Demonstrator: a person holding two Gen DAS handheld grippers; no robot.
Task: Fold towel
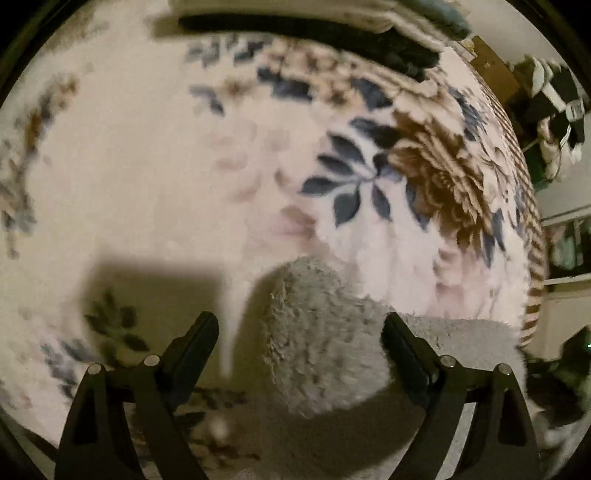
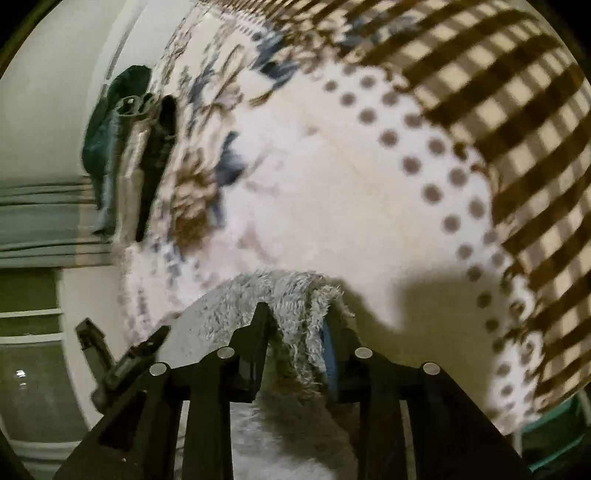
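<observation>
A shaggy pale grey towel (image 1: 325, 332) lies on a floral blanket (image 1: 147, 166). In the left wrist view a folded hump of it rises between the fingers of my left gripper (image 1: 299, 321), which stands open and wide; the towel brushes the right finger (image 1: 402, 343). My right gripper (image 2: 297, 306) is shut on a bunched edge of the same towel (image 2: 295, 295), whose pile spills over both fingertips. The towel runs back under that gripper, out of sight.
A stack of folded towels, dark and light (image 1: 332, 26) (image 2: 147, 158), sits at the blanket's far end. The blanket has a brown checked border (image 2: 498, 110) at the bed's edge. Clothes hang beyond the bed (image 1: 557, 107). A black tool part (image 2: 129, 362) shows at lower left.
</observation>
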